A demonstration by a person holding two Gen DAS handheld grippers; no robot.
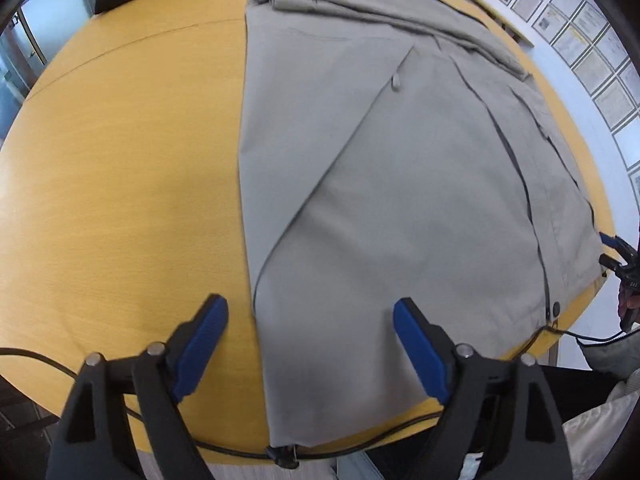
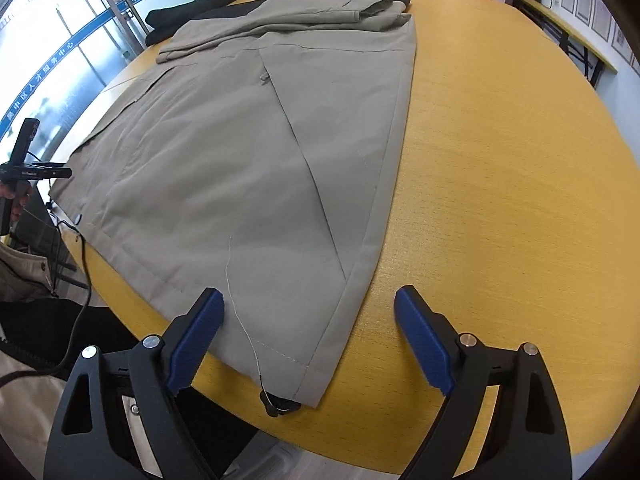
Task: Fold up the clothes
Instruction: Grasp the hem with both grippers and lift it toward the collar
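Note:
A beige jacket lies flat on the yellow wooden table, its sides folded inward and its sleeves folded across the far end. My left gripper is open above the jacket's near left hem corner, holding nothing. The jacket also shows in the right wrist view. My right gripper is open over the near right hem corner, empty. A black drawcord toggle hangs at the hem edge. The right gripper also shows in the left wrist view at the table's right edge.
Dark folded garments lie at the table's far end, beyond the jacket. A black cable runs along the near table edge. The table is bare wood to the right of the jacket. Glass doors stand at left.

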